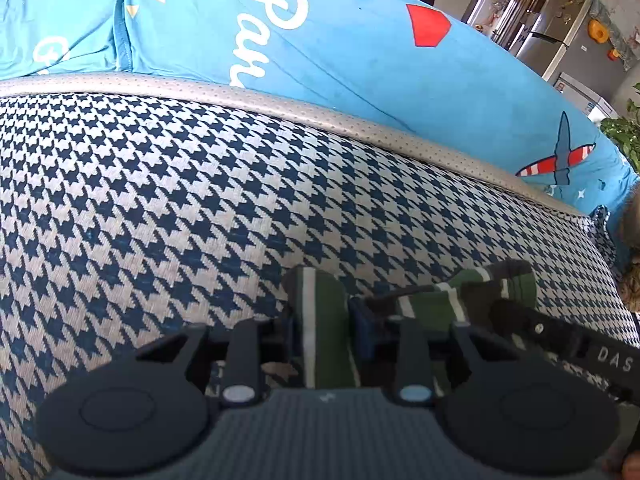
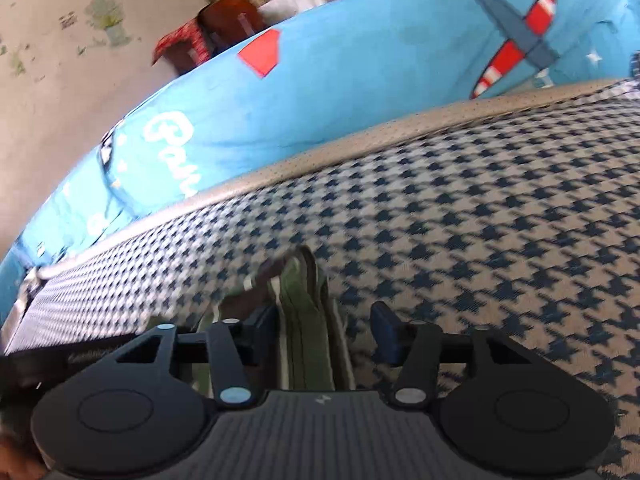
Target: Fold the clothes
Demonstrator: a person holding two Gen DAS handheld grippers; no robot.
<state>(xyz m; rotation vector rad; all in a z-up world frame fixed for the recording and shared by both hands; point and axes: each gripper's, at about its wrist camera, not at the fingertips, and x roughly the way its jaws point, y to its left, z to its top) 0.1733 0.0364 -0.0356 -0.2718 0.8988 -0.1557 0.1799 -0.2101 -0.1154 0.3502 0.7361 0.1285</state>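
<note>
A green garment with white and dark stripes lies bunched on a blue-and-white houndstooth seat. In the left wrist view my left gripper is shut on a fold of it, and cloth fills the space between the blue pads. The black body of the right gripper reaches in from the right onto the same garment. In the right wrist view the garment runs between the fingers of my right gripper. These stand apart, with a strip of seat showing beside the right pad.
A grey perforated piping edges the seat. Behind it lies a bright blue blanket with white lettering, red shapes and a plane print. A fridge and a plant stand far right. A wooden chair with red cloth is by the wall.
</note>
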